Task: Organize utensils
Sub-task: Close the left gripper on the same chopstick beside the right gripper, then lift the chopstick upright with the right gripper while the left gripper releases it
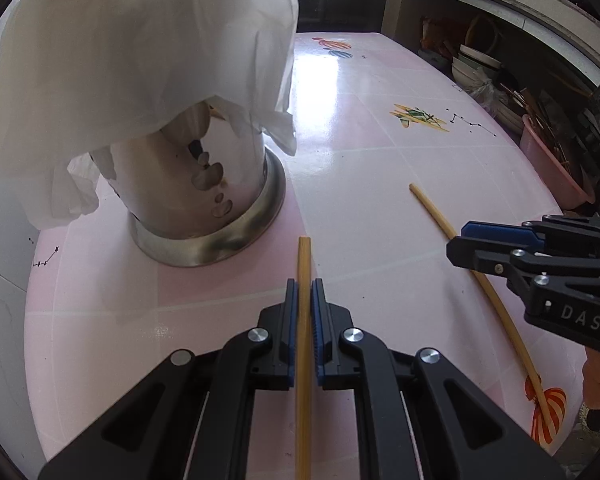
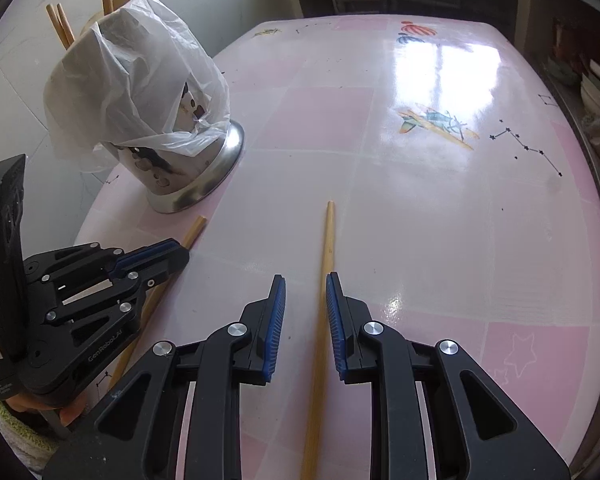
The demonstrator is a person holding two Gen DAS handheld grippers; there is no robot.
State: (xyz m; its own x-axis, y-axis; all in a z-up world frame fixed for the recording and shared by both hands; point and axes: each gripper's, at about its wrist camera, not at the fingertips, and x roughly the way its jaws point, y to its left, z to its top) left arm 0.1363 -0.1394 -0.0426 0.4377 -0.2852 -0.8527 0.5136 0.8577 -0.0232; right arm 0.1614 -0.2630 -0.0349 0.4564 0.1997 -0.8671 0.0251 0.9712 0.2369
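Glossy pink-and-white chequered table covering [image 1: 380,184], printed with planes and stars, fills the left wrist view; dim shelving with bowls lies at two o'clock. Left gripper [image 1: 304,292] stands clamped on a slim, round, pale-yellow chopstick [image 1: 303,264], blue ribbed pads tight against it, its tip pointing to twelve o'clock. Perforated stainless-steel utensil holder [image 1: 204,200], draped in thin white plastic bag [image 1: 140,40], sits at eleven o'clock. A second chopstick [image 1: 492,284] lies at three o'clock beneath the right gripper [image 1: 460,244].

Right wrist view: right gripper [image 2: 305,300] straddles that second chopstick [image 2: 327,240]; its jaws stand apart, pads clear of the wood. Holder [image 2: 188,176] at ten o'clock; left gripper [image 2: 180,252] at nine.

Assessment: sticks appear light, stiff, smooth and liable to roll or pivot; grasp near mid-length. Holder rigid; bag flimsy and may obstruct insertion.
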